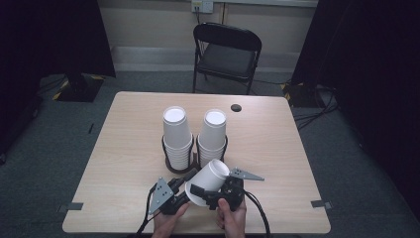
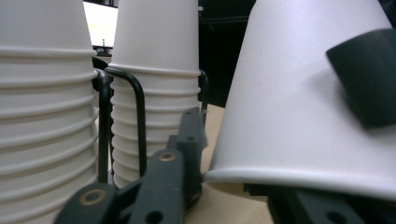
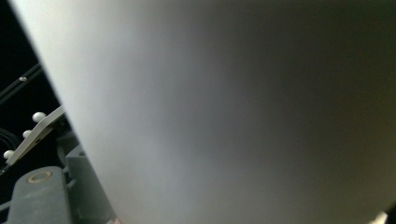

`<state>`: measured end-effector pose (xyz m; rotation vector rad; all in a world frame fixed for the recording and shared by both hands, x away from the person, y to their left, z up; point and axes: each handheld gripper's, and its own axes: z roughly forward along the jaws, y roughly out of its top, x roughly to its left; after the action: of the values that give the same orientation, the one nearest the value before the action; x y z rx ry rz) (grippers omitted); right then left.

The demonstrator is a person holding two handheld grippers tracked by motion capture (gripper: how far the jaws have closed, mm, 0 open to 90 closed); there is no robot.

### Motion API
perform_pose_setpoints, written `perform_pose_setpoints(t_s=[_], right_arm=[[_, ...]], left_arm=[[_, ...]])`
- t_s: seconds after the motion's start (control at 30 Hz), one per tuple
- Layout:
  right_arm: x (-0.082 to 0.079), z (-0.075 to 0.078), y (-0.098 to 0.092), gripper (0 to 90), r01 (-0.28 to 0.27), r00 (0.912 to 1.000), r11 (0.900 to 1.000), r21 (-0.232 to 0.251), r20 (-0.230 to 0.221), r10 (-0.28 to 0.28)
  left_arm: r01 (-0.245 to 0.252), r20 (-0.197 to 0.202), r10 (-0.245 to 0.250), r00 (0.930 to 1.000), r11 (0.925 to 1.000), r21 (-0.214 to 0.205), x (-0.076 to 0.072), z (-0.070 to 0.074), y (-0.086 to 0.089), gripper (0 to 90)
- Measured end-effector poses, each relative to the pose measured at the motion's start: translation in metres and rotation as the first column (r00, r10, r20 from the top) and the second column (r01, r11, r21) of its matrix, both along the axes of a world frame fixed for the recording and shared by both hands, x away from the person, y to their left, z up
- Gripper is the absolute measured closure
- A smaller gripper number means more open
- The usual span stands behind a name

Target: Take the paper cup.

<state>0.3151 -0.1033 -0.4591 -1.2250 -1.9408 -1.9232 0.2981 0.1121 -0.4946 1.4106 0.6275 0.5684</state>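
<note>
A single white paper cup (image 1: 209, 179) lies tilted, bottom up and away from me, above the table's front edge. My right gripper (image 1: 208, 191) comes in from the right and is shut on the cup's wall (image 3: 233, 112); one of its black fingers (image 2: 366, 79) presses on the cup (image 2: 289, 102). My left gripper (image 1: 190, 188) comes in from the left at the cup's rim. The rim sits between its jaws (image 2: 233, 186), and the left jaw stands right beside the rim without clearly pressing. Just behind stand two stacks of upside-down cups, the left stack (image 1: 177, 136) and the right stack (image 1: 213, 134).
Both stacks stand in black wire holders (image 2: 137, 116) at the middle of the wooden table (image 1: 129, 129). A round cable hole (image 1: 236, 107) lies near the far edge. A black folding chair (image 1: 227, 54) stands beyond the table. Cables trail off the front edge.
</note>
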Motion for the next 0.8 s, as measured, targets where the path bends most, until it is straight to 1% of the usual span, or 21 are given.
perform_pose_setpoints(t_s=[0.07,0.1,0.13,0.17,0.2,0.3,0.33,0.43,0.47,0.5,0.53,0.57,0.6,0.63,0.67,0.7,0.73,0.77,0.8], right_arm=[[0.001,-0.001,-0.001,11.0,0.005,1.0000,0.9998,0.018,-0.006,-0.005],[0.001,-0.001,-0.001,11.0,0.005,1.0000,0.9998,0.018,-0.006,-0.005],[0.002,0.000,-0.001,9.7,0.018,0.9998,0.9997,0.018,-0.001,-0.018],[0.002,0.000,-0.001,9.7,0.018,0.9998,0.9997,0.018,-0.001,-0.018],[0.002,0.000,-0.002,9.2,0.023,0.9997,0.9995,0.020,0.009,-0.024],[0.002,0.000,-0.003,8.6,0.029,0.9994,0.9995,0.014,0.017,-0.030],[0.002,-0.001,-0.004,8.3,0.037,0.9990,0.9991,0.018,0.024,-0.038],[0.002,0.000,-0.005,8.4,0.044,0.9983,0.9987,0.026,0.036,-0.045],[0.001,0.001,-0.007,8.6,0.063,0.9965,0.9975,0.031,0.054,-0.065],[0.001,0.002,-0.008,8.5,0.069,0.9949,0.9972,0.030,0.072,-0.071],[0.001,0.002,-0.008,8.5,0.069,0.9949,0.9972,0.030,0.072,-0.071],[0.001,0.003,-0.011,8.5,0.078,0.9924,0.9965,0.032,0.093,-0.080],[0.000,0.004,-0.011,8.5,0.081,0.9916,0.9961,0.035,0.098,-0.085],[0.000,0.004,-0.011,8.5,0.081,0.9916,0.9961,0.035,0.098,-0.085],[0.000,0.005,-0.013,8.4,0.088,0.9897,0.9953,0.038,0.110,-0.092],[0.000,0.005,-0.013,8.4,0.090,0.9893,0.9952,0.038,0.112,-0.094],[0.001,0.005,-0.014,8.4,0.091,0.9888,0.9951,0.038,0.115,-0.095],[0.001,0.005,-0.014,8.4,0.091,0.9888,0.9951,0.038,0.115,-0.095],[0.002,0.006,-0.015,8.3,0.088,0.9889,0.9955,0.034,0.117,-0.092]], left_arm=[[0.008,-0.005,-0.008,1.0000,0.9999,0.008,-0.001,-0.001,0.001,79.5],[0.008,-0.005,-0.008,1.0000,0.9999,0.008,-0.001,-0.001,0.001,81.7],[0.011,-0.007,-0.011,0.9999,0.9996,0.027,-0.002,-0.001,-0.001,82.8],[0.011,-0.007,-0.011,0.9999,0.9996,0.027,-0.002,-0.001,-0.001,83.3],[0.015,-0.013,-0.014,0.9998,0.9992,0.038,-0.003,-0.001,-0.001,83.5],[0.028,-0.021,-0.027,0.9994,0.9989,0.038,-0.002,-0.001,-0.001,83.7],[0.033,-0.025,-0.031,0.9992,0.9982,0.050,-0.002,-0.001,-0.001,83.8],[0.039,-0.028,-0.037,0.9989,0.9976,0.057,-0.003,0.000,-0.002,83.9],[0.058,-0.032,-0.056,0.9979,0.9967,0.058,-0.004,0.000,-0.002,83.9],[0.065,-0.035,-0.063,0.9974,0.9962,0.059,-0.005,0.000,-0.002,84.0],[0.065,-0.035,-0.063,0.9974,0.9962,0.059,-0.005,0.000,-0.002,83.9],[0.077,-0.043,-0.074,0.9963,0.9950,0.064,-0.005,0.001,-0.002,83.9],[0.088,-0.049,-0.085,0.9952,0.9939,0.065,-0.005,0.001,-0.002,83.9],[0.088,-0.049,-0.085,0.9952,0.9939,0.065,-0.005,0.001,-0.002,83.9],[0.097,-0.058,-0.093,0.9939,0.9929,0.068,-0.005,0.002,-0.001,83.9],[0.105,-0.061,-0.101,0.9930,0.9918,0.072,-0.005,0.002,0.000,83.9],[0.112,-0.072,-0.107,0.9917,0.9908,0.076,-0.005,0.003,0.001,83.9],[0.112,-0.072,-0.107,0.9917,0.9908,0.076,-0.005,0.003,0.001,83.9],[0.111,-0.086,-0.104,0.9909,0.9905,0.081,-0.005,0.004,0.002,83.9]])
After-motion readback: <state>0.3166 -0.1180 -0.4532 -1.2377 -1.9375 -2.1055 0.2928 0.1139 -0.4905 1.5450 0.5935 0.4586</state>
